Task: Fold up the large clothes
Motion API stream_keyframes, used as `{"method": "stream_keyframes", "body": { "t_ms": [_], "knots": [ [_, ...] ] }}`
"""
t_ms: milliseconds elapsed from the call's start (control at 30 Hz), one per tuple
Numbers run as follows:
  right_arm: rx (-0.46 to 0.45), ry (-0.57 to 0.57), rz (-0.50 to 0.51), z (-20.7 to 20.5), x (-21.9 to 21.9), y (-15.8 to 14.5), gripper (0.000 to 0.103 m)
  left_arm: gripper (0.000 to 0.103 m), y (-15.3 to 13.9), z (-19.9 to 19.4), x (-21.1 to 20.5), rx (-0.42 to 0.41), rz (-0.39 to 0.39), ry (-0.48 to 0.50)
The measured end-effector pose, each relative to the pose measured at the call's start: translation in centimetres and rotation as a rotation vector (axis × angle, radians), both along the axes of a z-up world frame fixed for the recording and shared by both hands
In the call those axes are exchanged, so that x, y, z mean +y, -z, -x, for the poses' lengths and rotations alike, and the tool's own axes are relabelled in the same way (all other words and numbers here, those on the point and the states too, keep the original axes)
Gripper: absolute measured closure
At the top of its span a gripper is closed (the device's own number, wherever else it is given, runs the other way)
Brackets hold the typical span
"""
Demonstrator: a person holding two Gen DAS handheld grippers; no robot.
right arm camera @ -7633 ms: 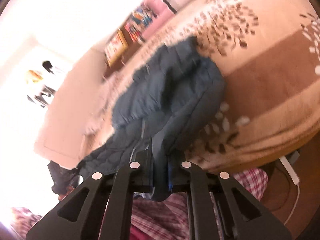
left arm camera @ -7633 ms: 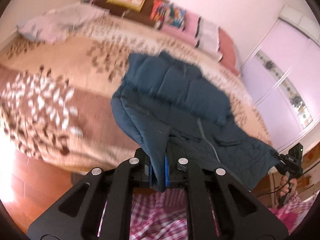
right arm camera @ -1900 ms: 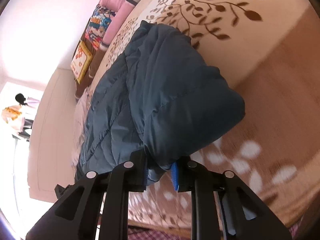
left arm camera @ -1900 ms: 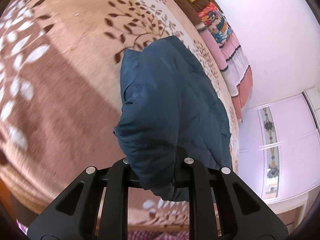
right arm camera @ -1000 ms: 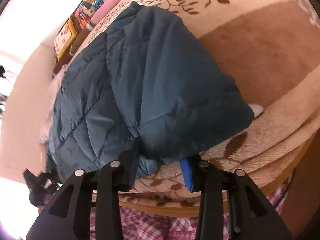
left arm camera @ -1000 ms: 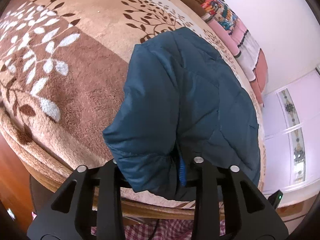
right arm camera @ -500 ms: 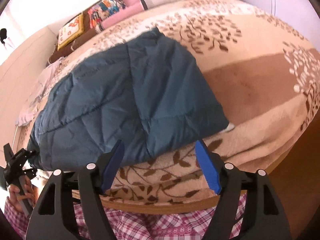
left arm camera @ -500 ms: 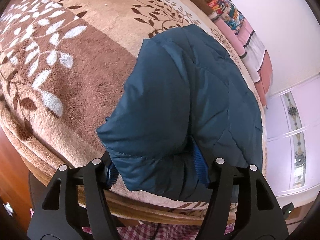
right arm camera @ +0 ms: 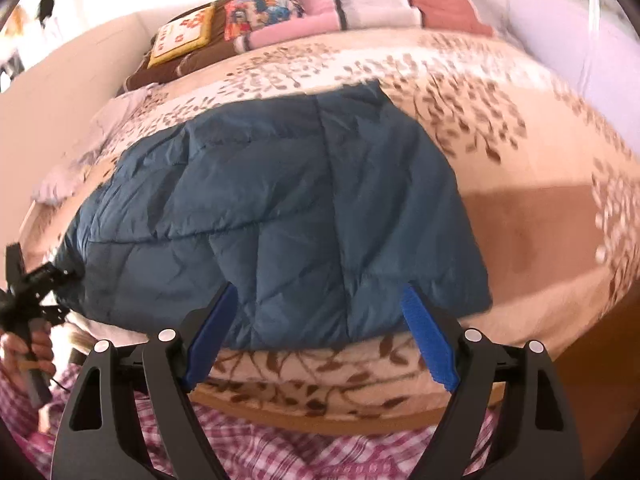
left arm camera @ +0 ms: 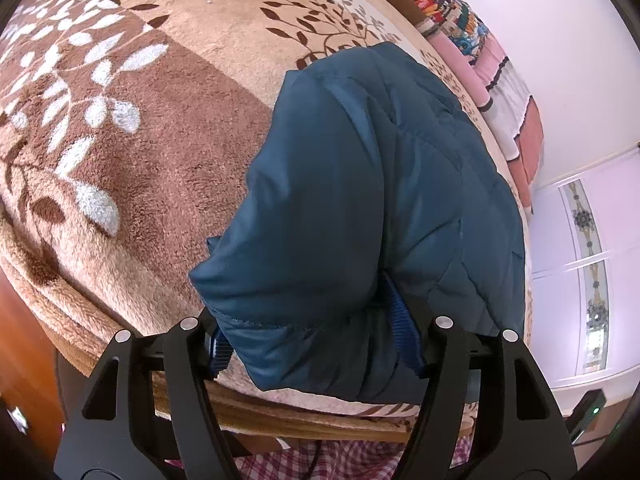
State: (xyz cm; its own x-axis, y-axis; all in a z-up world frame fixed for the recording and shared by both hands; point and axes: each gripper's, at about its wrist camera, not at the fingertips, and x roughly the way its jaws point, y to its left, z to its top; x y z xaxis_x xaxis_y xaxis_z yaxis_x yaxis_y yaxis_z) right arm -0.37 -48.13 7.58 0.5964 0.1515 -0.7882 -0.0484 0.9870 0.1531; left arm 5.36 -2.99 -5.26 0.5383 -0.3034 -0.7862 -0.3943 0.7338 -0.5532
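A dark teal quilted jacket [left arm camera: 360, 180] lies folded on the brown leaf-patterned blanket [left arm camera: 120, 140], near the bed's front edge. My left gripper [left arm camera: 308, 332] stays low at the jacket's near corner. Its jaws are opening, and the puffy corner still bulges between the blue pads [left arm camera: 400, 320] without being pinched. My right gripper [right arm camera: 320, 296] hovers above and in front of the jacket [right arm camera: 280, 208]. Its jaws are also opening, with nothing between them. In the right wrist view, the left gripper [right arm camera: 32, 280] shows at the jacket's left corner, held by a hand [right arm camera: 28, 352].
Pillows [right arm camera: 260, 12] line the head of the bed, and a pale cloth [right arm camera: 80, 152] lies at the far left. The wooden bed edge [left arm camera: 300, 420] and the person's checked clothing [right arm camera: 320, 452] are just below the grippers. A white wardrobe [left arm camera: 588, 260] stands to the right.
Both grippers' jaws have spread wide and let go of the jacket's corners. The right gripper has lifted back from the jacket and rolled level. The left gripper has stayed in place.
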Motion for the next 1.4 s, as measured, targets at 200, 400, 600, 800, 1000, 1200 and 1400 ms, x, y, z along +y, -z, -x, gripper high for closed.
{"method": "stream_keyframes", "body": {
  "t_ms": [200,400,600,800,1000,1200,1400],
  "knots": [
    [-0.027,-0.093,0.076,-3.2,1.9,-1.8,0.023,0.034,-0.2,0.0,0.0,0.0,-0.012,0.004],
    [-0.04,-0.168,0.125,-7.2,5.5,-2.5,0.053,0.034,-0.3,-0.2,0.2,-0.002,-0.004,0.005],
    [-0.026,-0.229,0.05,-11.4,9.3,-2.5,0.069,0.037,-0.5,-0.3,0.2,-0.026,0.004,0.003],
    [0.005,-0.193,-0.034,-15.2,10.6,-2.3,0.069,0.07,-1.1,0.0,0.4,-0.081,0.011,0.016],
    [0.066,-0.164,-0.065,-19.8,11.3,-0.6,0.072,0.078,-1.8,0.3,0.0,-0.11,-0.011,0.044],
    [0.15,-0.121,-0.129,-24.5,11.6,2.1,0.078,0.079,-2.0,0.4,-0.2,-0.118,-0.018,0.058],
    [0.259,-0.132,-0.086,-27.9,13.4,6.1,0.082,0.076,-2.3,0.2,-0.1,-0.12,-0.021,0.069]
  ]
}}
